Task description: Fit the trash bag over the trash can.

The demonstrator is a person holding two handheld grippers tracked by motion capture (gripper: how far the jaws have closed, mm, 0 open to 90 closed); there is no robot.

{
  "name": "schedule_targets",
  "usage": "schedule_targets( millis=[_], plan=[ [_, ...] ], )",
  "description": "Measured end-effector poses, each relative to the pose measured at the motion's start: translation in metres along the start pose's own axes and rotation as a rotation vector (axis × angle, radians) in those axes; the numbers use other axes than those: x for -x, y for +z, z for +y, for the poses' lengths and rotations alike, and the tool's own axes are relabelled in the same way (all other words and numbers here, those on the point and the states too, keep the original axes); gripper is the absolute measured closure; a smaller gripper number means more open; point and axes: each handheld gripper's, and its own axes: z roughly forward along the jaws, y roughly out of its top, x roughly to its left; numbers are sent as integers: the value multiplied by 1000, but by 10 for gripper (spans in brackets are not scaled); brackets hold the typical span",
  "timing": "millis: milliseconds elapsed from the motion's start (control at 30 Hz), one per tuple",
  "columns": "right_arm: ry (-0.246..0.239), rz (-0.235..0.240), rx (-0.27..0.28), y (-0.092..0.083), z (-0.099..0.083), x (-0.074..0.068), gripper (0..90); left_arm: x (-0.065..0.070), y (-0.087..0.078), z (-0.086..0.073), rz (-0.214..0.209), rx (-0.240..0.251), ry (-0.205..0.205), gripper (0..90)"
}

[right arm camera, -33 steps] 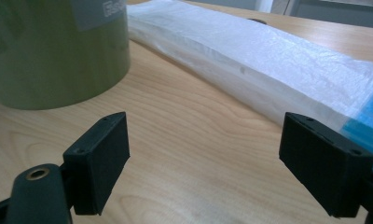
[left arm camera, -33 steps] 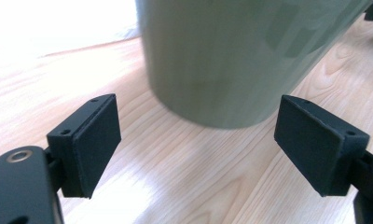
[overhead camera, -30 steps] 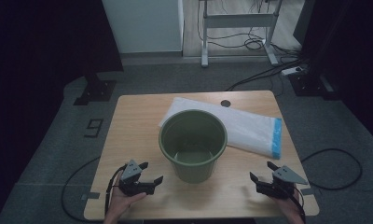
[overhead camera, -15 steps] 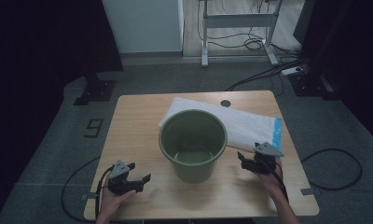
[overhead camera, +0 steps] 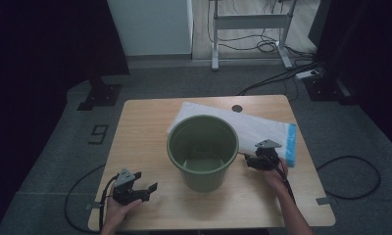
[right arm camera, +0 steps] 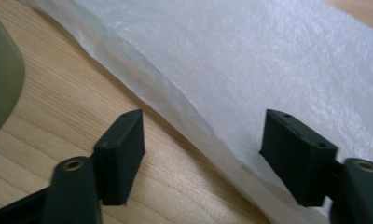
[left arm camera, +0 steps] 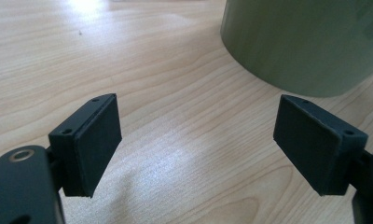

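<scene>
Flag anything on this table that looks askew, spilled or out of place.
Only one thing stands out: the white plastic bag lies flat at a slant across the table, with one end tucked behind the upright green bucket. Nothing looks spilled or damaged. The bucket looks empty.

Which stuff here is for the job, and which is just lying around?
For the job:
- white plastic bag, at the right gripper, jaws open and just closing
- green bucket

Just lying around:
- cables on the floor
- metal stand
</scene>
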Motion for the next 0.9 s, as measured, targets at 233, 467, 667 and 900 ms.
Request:
schedule_targets(
  millis=[233,467,667,900],
  plan=[
    [21,-5,-46,2,-3,9,597,-1,1,-1,8,-9,-11,154],
    [71,5,-34,-11,-13,18,884,-4,-3,0,-4,14,-39,162],
    [78,17,-30,-49,-40,17,890,-5,-2,-2,-3,2,-44,165],
    [85,3,-33,-99,-85,23,890,-5,2,-2,-28,8,-50,167]
  ],
)
